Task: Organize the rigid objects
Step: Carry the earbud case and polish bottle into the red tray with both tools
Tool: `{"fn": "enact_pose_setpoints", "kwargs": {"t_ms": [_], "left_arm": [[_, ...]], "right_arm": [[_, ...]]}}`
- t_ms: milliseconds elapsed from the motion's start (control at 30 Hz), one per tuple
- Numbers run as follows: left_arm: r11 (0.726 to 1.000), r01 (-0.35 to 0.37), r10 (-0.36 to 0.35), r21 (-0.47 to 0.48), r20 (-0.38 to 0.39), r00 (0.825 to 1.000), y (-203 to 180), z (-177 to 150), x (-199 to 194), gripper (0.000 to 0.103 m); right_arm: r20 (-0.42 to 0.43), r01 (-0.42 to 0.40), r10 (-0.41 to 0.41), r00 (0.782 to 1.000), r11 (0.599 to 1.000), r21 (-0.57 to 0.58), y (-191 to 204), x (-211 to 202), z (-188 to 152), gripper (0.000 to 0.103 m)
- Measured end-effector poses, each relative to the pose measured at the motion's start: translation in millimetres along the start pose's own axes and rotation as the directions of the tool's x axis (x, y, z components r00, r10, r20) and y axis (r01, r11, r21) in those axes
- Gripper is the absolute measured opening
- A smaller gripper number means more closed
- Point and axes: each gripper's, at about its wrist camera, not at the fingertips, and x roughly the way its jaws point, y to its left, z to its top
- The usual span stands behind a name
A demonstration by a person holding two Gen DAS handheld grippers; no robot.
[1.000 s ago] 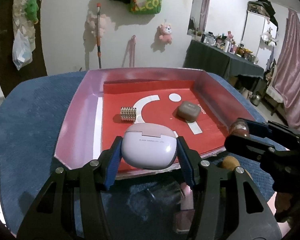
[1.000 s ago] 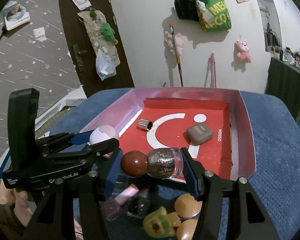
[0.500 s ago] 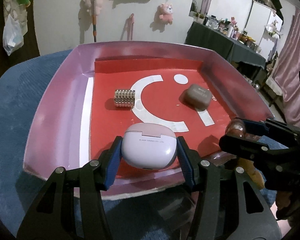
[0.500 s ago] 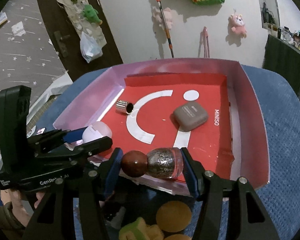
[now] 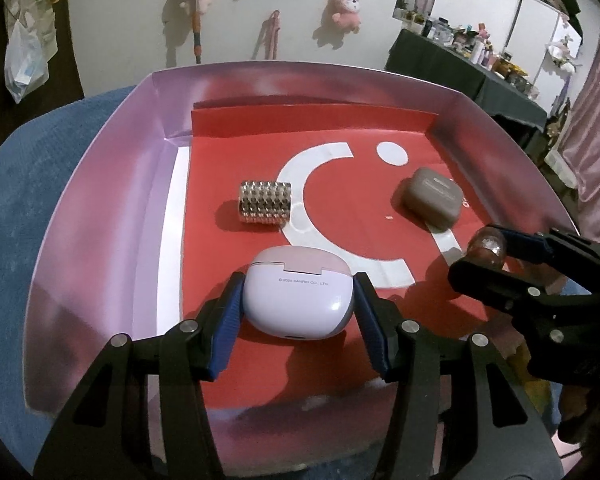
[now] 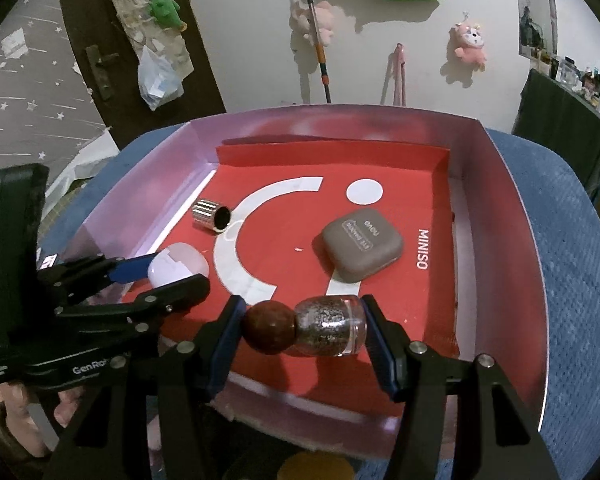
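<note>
A pale lilac earbud case (image 5: 298, 294) with a pink lid is seen over a red liner (image 5: 340, 128) printed with a white arc and dot. The tray walls (image 6: 512, 216) are tinted pink-lilac. A taupe case (image 6: 362, 245), a studded silver cylinder (image 5: 265, 207) and a glittery bottle (image 6: 332, 326) with a reddish-brown ball cap are shown. The cloth (image 6: 572, 248) is blue.

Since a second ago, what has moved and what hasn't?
Both tools came forward over the box: the left tool carrying the lilac earbud case, the right tool the glitter nail polish bottle. Neither grip changed. The studded silver cylinder and taupe case stayed put.
</note>
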Motion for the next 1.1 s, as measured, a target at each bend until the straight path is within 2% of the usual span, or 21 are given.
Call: {"fn": "enact_pose_setpoints", "kwargs": {"t_ms": [433, 567, 700, 867, 1100], "left_arm": [[1.0, -0.013, 0.013, -0.021, -0.014, 1.0, 6.8, 17.5, 11.1, 0.051], [0.999, -0.048, 0.048, -0.012, -0.023, 0.999, 4.4, 21.3, 12.0, 0.051], [0.996, -0.089, 0.089, 0.008, -0.001, 0.996, 0.2, 27.5, 9.9, 0.051], [0.999, -0.048, 0.047, -0.017, -0.057, 0.997, 5.3, 30.7, 22.1, 0.051], [0.998, -0.057, 0.056, -0.027, -0.052, 0.997, 7.5, 32.2, 25.3, 0.051]], "right_arm": [[-0.002, 0.057, -0.057, 0.998, 0.998, 0.0, -7.9, 16.6, 20.5, 0.061], [-0.001, 0.064, -0.064, 0.998, 0.998, 0.008, -9.8, 18.7, 26.4, 0.061], [0.01, 0.071, -0.071, 0.997, 0.997, 0.013, -11.0, 20.8, 31.6, 0.061], [0.005, 0.074, -0.074, 0.997, 0.997, 0.013, -11.5, 25.1, 35.8, 0.06], [0.008, 0.079, -0.079, 0.997, 0.997, 0.012, -11.8, 25.9, 37.4, 0.06]]}}
